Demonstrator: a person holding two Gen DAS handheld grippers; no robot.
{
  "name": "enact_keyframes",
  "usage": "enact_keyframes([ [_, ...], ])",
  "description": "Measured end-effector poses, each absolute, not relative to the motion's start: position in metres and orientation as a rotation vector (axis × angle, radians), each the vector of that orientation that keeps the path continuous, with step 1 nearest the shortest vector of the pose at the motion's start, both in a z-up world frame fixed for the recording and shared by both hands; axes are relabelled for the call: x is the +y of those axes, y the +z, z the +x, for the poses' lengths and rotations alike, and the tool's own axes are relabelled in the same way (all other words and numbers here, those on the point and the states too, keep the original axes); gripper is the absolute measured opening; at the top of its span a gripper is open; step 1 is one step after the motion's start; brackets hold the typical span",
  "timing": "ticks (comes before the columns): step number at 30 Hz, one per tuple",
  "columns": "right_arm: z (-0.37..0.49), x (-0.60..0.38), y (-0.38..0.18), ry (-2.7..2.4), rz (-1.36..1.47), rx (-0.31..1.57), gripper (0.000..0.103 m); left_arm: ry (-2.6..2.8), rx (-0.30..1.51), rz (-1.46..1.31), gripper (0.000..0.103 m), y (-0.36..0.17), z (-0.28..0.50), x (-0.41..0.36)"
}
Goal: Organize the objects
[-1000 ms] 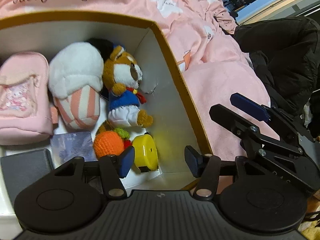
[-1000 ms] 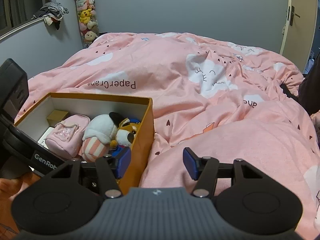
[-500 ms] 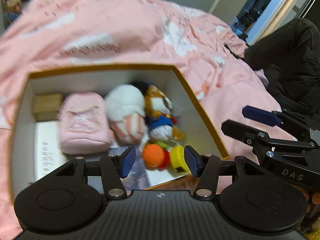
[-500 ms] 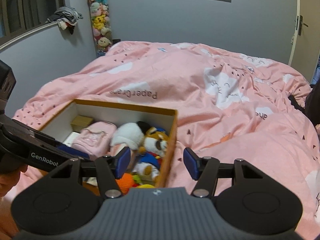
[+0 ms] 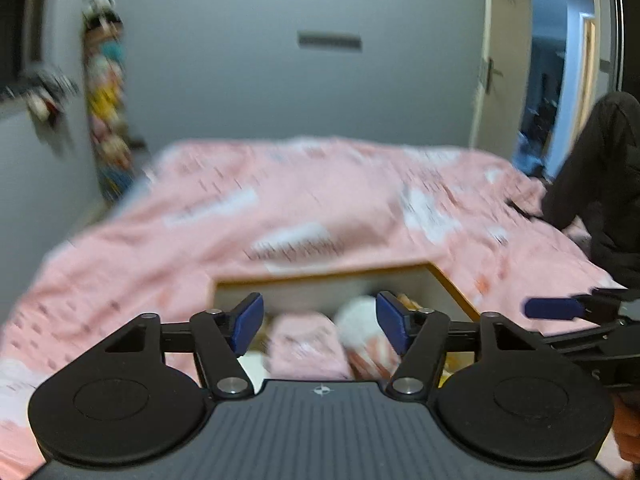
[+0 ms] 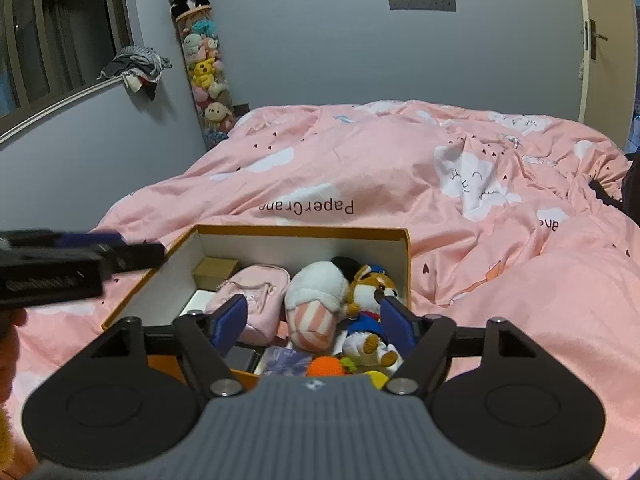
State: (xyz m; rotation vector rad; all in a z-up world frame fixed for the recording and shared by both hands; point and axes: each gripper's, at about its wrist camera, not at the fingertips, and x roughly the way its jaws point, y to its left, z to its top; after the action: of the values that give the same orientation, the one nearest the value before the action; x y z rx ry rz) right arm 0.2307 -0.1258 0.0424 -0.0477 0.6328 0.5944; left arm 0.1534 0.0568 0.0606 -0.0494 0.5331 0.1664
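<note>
Left tongs (image 5: 319,322): held apart with nothing between them, raised above the near end of the box; this view is blurred.
Right tongs (image 6: 313,325): held apart and empty, above the near edge of the box; seen from the left wrist at the right side (image 5: 554,308).
Box (image 6: 404,256): an open cardboard box with orange-brown outside and white inside, set on the bed.
Pink bag (image 6: 256,300): laid in the middle of the box, left of the striped plush.
Striped plush (image 6: 316,300): laid between the pink bag and the fox toy, touching both.
Fox toy (image 6: 370,304): laid on its back against the box's right wall.
Orange ball (image 6: 325,367): placed at the near end, just beside a yellow item (image 6: 378,378).
Small carton (image 6: 214,270): set in the far left corner.
Bed (image 6: 400,168): covered by a pink quilt with white clouds.
</note>
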Motion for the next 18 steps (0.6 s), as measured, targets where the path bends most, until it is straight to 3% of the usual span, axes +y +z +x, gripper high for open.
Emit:
enact_keyframes([
  [2,0.225,-0.124,0.042,0.579,-0.043,0.604,0.087,0.212,0.474,-0.015,0.084,0.063,0.146,0.055],
  [7,0.215,-0.123,0.037,0.547,-0.059,0.551,0.095,0.306,0.404,-0.026,0.086,0.055,0.141,0.056],
  [15,0.204,-0.129,0.027,0.513,-0.089,0.481,0.102,0.339,0.462,-0.089,0.086,0.027,0.138,0.053],
  [18,0.201,-0.132,0.021,0.51,-0.096,0.479,0.102,0.352,0.468,-0.118,0.099,0.019,0.128,0.055],
])
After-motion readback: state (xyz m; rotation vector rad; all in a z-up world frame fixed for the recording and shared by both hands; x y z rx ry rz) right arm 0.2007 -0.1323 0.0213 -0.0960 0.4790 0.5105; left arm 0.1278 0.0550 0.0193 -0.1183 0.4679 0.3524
